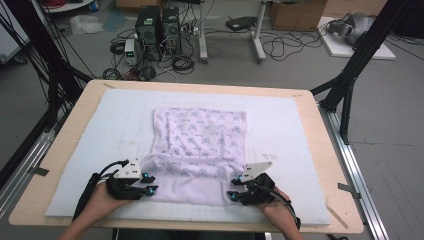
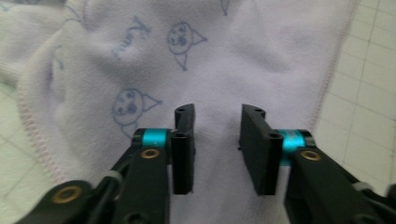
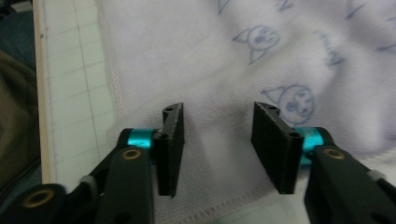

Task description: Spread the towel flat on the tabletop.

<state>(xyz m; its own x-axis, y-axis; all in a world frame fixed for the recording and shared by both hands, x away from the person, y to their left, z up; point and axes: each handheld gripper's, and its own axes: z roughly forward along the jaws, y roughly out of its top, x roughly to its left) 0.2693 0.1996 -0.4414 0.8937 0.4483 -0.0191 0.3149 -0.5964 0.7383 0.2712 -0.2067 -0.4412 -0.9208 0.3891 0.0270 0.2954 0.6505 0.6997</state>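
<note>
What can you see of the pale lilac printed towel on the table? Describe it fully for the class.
The pale lilac terry towel with small blue cartoon faces and lettering lies on the white gridded foam mat. Its near part is folded up, showing a plain underside and a rumpled ridge across the middle. A pink stitched hem edges it. The left tool and right tool sit at its near corners, jaws apart over the cloth.

The towel [image 2: 243, 51] carries a repeated blue print — small cartoon faces with a slanted handwritten word beside each — but the letters are too blurred to read.
</note>
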